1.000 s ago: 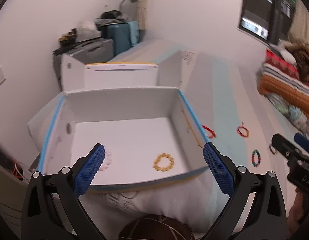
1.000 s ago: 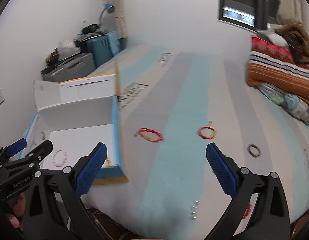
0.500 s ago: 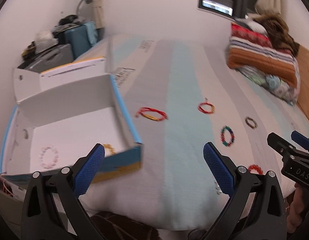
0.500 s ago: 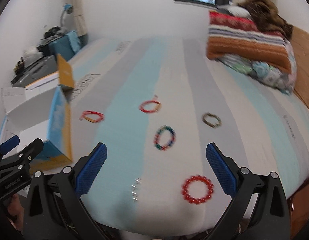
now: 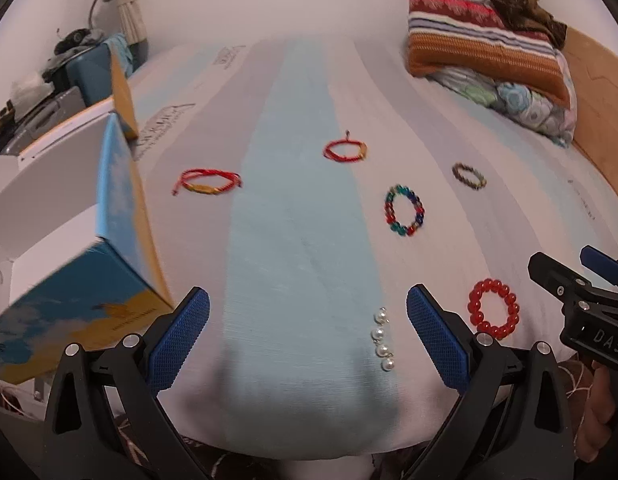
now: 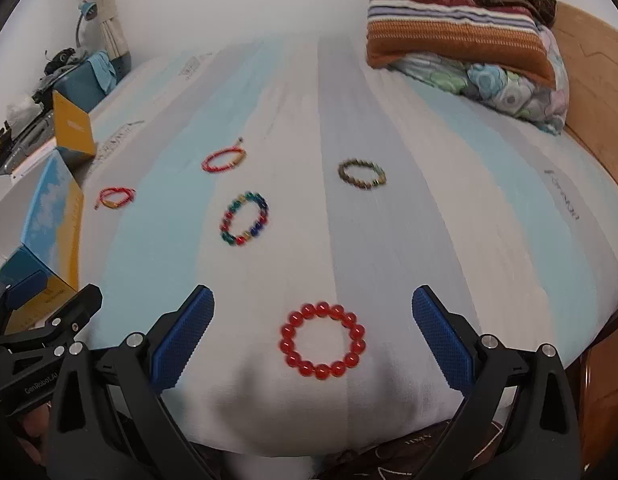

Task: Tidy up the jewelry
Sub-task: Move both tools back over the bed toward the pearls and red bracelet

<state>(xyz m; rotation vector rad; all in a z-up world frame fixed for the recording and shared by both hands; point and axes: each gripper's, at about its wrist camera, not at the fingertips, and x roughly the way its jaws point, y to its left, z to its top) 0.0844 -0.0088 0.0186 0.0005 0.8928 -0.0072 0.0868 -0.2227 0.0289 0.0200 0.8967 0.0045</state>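
Several bracelets lie on the striped bed. A red bead bracelet (image 6: 322,345) lies between my open right gripper's (image 6: 313,332) fingers, below them; it also shows in the left wrist view (image 5: 493,314). A multicolour bead bracelet (image 6: 244,218) (image 5: 404,210), a brown bead bracelet (image 6: 361,174) (image 5: 469,176) and two red cord bracelets (image 6: 223,159) (image 6: 114,197) lie farther off. A short pearl string (image 5: 381,337) lies just left of my open left gripper's (image 5: 308,334) right finger. The open blue and yellow box (image 5: 121,216) stands at the left.
Folded striped blankets (image 6: 453,24) are piled at the far right by a wooden headboard (image 6: 597,80). Suitcases and clutter (image 5: 73,68) stand against the wall at the far left. The bed's near edge drops off just under both grippers.
Both grippers have swung right, away from the box and over the bed. The red bead bracelet now sits between the right gripper's fingers. Both stay open and empty.
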